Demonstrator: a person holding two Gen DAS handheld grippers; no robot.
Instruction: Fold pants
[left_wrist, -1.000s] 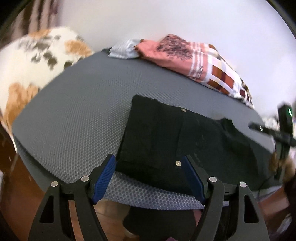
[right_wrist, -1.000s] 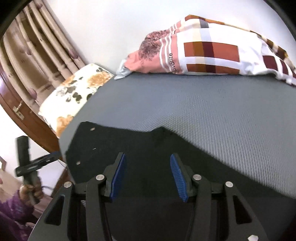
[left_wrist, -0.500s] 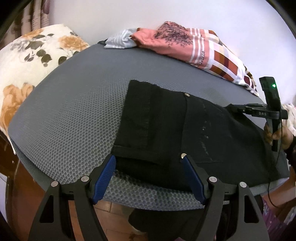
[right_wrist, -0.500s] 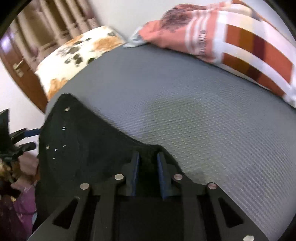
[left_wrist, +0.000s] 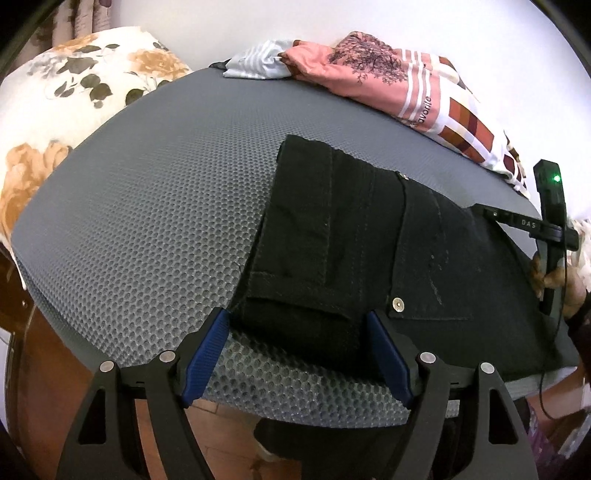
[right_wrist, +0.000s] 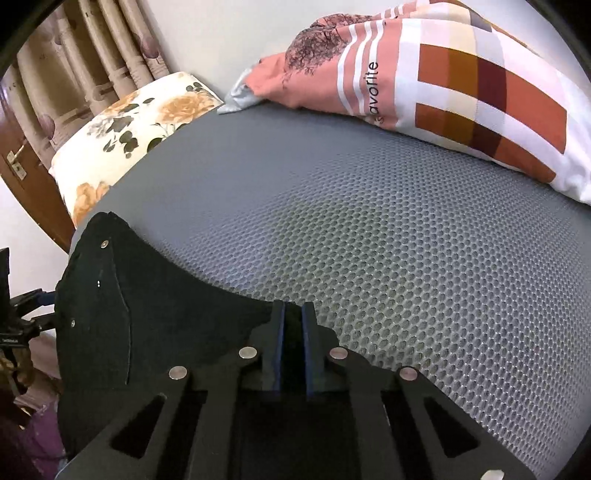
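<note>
Left gripper, jaws spread, brackets the near corner of black pants lying on the grey mesh mattress; right gripper pinches their far edge.

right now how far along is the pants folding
Early on. Done: the black pants lie spread on the grey mattress. In hand: the right hand-held gripper is shut on the pants' edge, while the left hand-held gripper is open around the waistband corner, not yet closed. Left: the folds themselves.
</note>
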